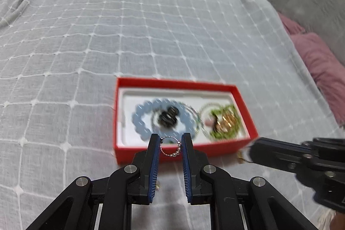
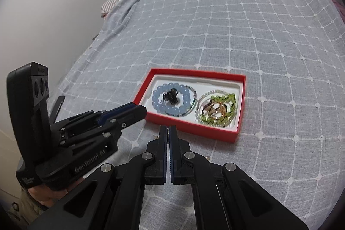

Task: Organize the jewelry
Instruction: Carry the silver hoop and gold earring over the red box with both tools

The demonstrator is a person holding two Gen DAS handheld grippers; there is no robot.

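Note:
A red box (image 1: 172,154) (image 2: 215,132) with a white liner lies on the bed. It holds a blue bead bracelet (image 1: 140,115) (image 2: 160,107), dark rings (image 1: 168,116) (image 2: 171,96), a green bead bracelet (image 1: 222,135) (image 2: 217,120) and gold rings (image 1: 226,122) (image 2: 215,111). My left gripper (image 1: 170,147) (image 2: 138,109) is shut on a small silver beaded ring (image 1: 170,147), held just above the box's near wall. My right gripper (image 2: 167,133) (image 1: 250,151) is closed near the box's near wall, pinching something small and thin (image 2: 167,133) that I cannot identify.
A blue-grey checked blanket (image 1: 129,36) (image 2: 237,36) covers the bed. Pink and grey pillows (image 1: 319,53) lie at the right. A small gold item (image 1: 239,157) lies on the blanket by the box's near right corner. A white wall (image 2: 54,14) runs along the left.

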